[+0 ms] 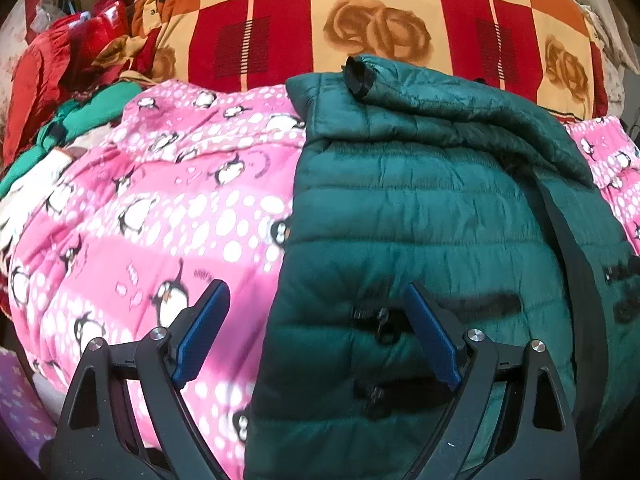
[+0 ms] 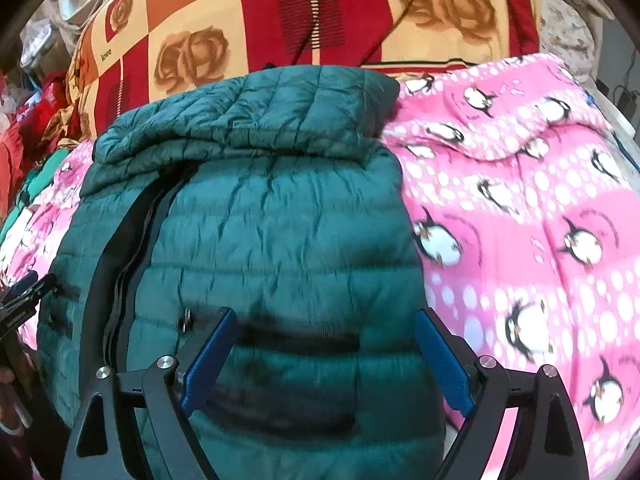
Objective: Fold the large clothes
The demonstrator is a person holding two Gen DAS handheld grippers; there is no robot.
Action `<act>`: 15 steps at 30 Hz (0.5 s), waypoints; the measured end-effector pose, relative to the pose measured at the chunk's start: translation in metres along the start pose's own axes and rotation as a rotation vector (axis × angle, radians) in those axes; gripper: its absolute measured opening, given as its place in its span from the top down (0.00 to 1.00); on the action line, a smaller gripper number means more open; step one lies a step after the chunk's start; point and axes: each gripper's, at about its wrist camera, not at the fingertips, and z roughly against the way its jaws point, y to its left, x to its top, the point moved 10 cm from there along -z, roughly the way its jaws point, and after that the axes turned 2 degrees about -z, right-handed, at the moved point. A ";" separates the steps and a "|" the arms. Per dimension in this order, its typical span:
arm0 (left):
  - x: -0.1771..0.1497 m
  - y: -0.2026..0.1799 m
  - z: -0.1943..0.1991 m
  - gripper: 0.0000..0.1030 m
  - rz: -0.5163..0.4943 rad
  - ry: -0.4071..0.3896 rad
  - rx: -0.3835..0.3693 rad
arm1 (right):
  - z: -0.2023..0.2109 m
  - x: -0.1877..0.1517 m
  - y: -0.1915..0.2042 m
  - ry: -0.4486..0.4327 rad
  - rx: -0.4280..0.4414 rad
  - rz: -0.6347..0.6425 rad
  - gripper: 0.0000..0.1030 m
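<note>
A dark green quilted puffer jacket (image 1: 420, 208) lies on a pink penguin-print blanket (image 1: 168, 200), front up, its black zipper running lengthwise. A sleeve with a black cuff (image 1: 358, 76) is folded across its far end. My left gripper (image 1: 316, 300) is open and empty, hovering over the jacket's near left edge. In the right wrist view the jacket (image 2: 272, 220) fills the middle, with the folded sleeve across its far end. My right gripper (image 2: 324, 328) is open and empty above the jacket's near right part. The left gripper's tip (image 2: 28, 284) shows at the left edge.
A red, orange and cream checked blanket (image 1: 360, 20) with rose prints lies behind the jacket. Red and green clothes (image 1: 68, 80) are heaped at the far left. The pink blanket (image 2: 520, 220) spreads to the right of the jacket.
</note>
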 end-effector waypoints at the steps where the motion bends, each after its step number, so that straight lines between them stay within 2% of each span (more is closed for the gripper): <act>1: -0.004 0.001 0.002 0.14 -0.003 0.004 -0.001 | 0.002 -0.005 -0.001 0.003 0.002 -0.002 0.14; 11: -0.050 0.012 0.021 0.14 -0.002 0.057 -0.061 | 0.025 -0.053 -0.017 0.044 0.008 -0.028 0.14; 15: -0.061 0.013 0.025 0.14 -0.020 0.062 -0.043 | 0.027 -0.065 -0.021 0.058 0.001 -0.028 0.14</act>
